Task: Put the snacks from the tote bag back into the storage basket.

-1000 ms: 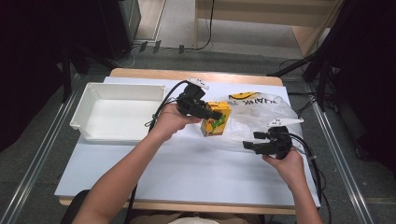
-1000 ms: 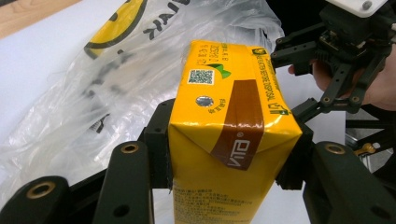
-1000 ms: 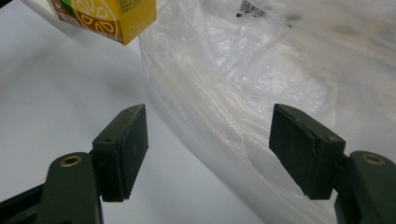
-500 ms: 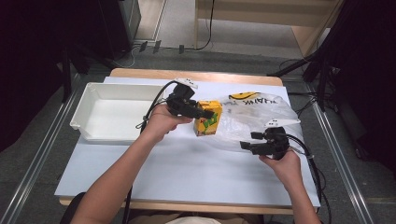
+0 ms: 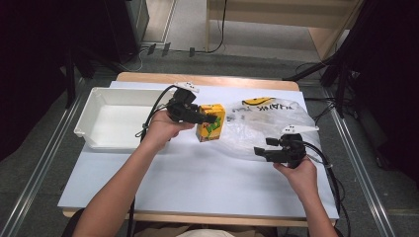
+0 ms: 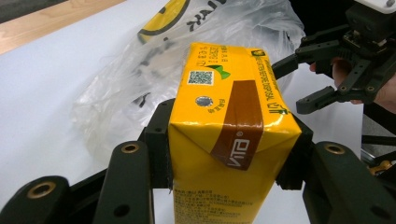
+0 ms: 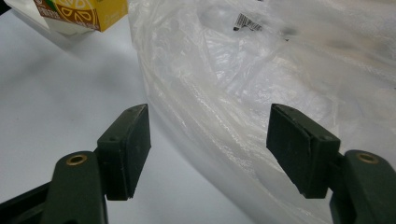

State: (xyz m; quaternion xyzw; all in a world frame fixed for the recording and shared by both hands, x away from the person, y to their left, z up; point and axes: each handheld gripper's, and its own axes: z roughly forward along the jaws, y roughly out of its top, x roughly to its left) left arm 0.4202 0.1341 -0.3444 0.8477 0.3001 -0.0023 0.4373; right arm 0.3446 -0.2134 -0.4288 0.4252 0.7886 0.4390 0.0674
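White tabletop (image 5: pixel 197 187) carries a tray (image 5: pixel 99 140), so the left gripper (image 5: pixel 210 118), clamped on the yellow carton (image 6: pixel 231 140), should carry it level while the right gripper (image 5: pixel 262 147) gapes at the plastic bag (image 5: pixel 257 131).

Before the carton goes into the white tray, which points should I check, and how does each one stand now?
1. Left tongs hold the juice carton firmly: ok, the jaws press on both of its sides.
2. Carton clear of the plastic bag: cannot tell, it is beside the bag's edge.
3. White tray has free room: ok, its floor is bare.
4. Right tongs out of the carton's way: ok, they are open at the bag's near edge, on the side away from the tray.
5. Carton lifted off the table: cannot tell.
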